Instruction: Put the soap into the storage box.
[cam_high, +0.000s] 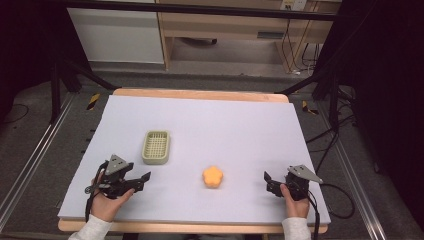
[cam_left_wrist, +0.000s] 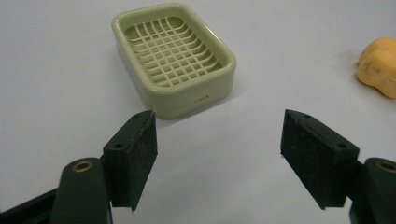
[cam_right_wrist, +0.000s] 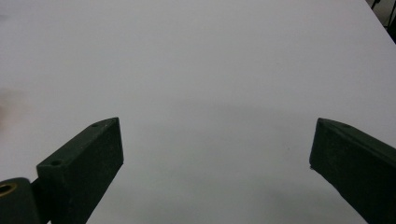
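Both grippers low at the near table edge, nothing picked up yet.

Left gripper (cam_high: 145, 178) rests in the person's left hand (cam_high: 107, 200), jaws parted and empty, aimed toward the green slatted soap tray (cam_left_wrist: 173, 56), which stands just beyond its tips and holds nothing. Orange flower-shaped sponge (cam_high: 212, 177) lies on the white table cover (cam_high: 210, 125), apart from the tray, between the two grippers. Right gripper (cam_high: 267, 179) sits at the near right, jaws wide and empty, pointing left toward the sponge. Judgement: work not begun; grasping the sponge and placing it in the tray remain.
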